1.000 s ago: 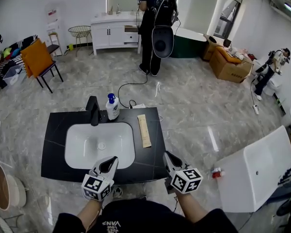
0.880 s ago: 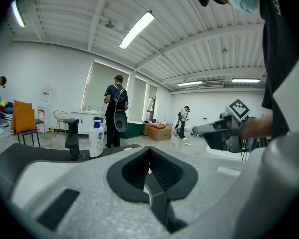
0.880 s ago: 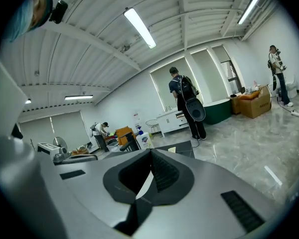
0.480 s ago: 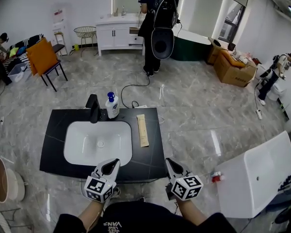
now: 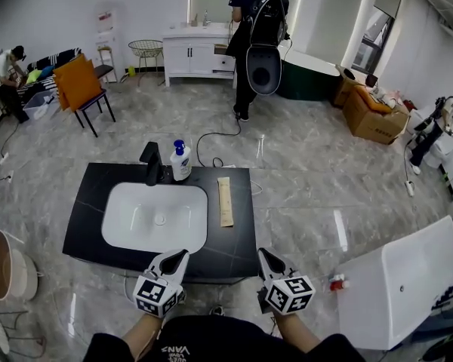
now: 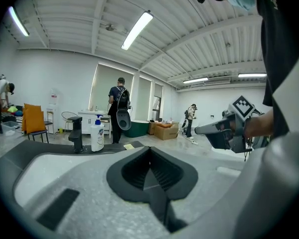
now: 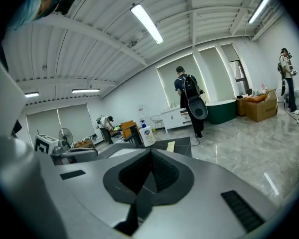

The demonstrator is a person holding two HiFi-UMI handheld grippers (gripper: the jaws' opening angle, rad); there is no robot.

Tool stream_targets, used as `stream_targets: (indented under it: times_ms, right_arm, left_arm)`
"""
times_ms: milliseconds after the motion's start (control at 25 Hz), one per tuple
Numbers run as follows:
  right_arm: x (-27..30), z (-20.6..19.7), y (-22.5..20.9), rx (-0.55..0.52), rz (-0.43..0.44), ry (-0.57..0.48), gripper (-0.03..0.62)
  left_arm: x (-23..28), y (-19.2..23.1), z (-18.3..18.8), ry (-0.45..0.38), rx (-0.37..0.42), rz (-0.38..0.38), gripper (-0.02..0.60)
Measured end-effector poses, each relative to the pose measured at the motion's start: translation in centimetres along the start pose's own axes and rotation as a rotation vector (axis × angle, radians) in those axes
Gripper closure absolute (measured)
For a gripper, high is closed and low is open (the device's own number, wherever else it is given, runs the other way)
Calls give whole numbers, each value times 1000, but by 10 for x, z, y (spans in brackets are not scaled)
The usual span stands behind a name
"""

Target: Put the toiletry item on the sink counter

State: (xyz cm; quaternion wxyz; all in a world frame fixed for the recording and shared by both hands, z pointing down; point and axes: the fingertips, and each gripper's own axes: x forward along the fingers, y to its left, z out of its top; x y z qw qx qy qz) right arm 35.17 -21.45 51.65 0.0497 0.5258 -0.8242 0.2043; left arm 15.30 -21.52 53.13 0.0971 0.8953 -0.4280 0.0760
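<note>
A black sink counter (image 5: 87, 202) holds a white basin, a black faucet (image 5: 149, 163) and a white pump bottle with a blue top (image 5: 180, 161). A long beige toiletry item (image 5: 225, 201) lies flat on the counter, right of the basin. My left gripper (image 5: 175, 258) hovers at the counter's front edge, shut and holding nothing. My right gripper (image 5: 265, 257) is level with it off the front right corner, also shut and with nothing in it. The left gripper view shows the bottle (image 6: 97, 136) and the beige item (image 6: 129, 146) beyond the shut left gripper (image 6: 149, 156). The right gripper view shows the bottle (image 7: 147, 135) and the beige item (image 7: 171, 146) ahead of the shut right gripper (image 7: 150, 158).
A white box-like unit (image 5: 404, 277) stands on the floor close at my right. A round basket (image 5: 4, 274) sits at the left. Farther back are an orange chair (image 5: 79, 85), a floor cable (image 5: 211, 138), cardboard boxes (image 5: 374, 115) and a person with a backpack (image 5: 258, 29) at a white vanity.
The head view has drifted a little, so the counter sits slightly more to the right. Both grippers stay shut at the counter's front edge, barely moved.
</note>
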Motion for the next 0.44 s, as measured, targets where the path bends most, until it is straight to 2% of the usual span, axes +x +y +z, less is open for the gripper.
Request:
stream_targets:
  times_ms: [440]
  right_arm:
    - [-1,-7,-2,30,16,14,595]
  left_arm:
    - [1,-5,-8,19,3,11,574]
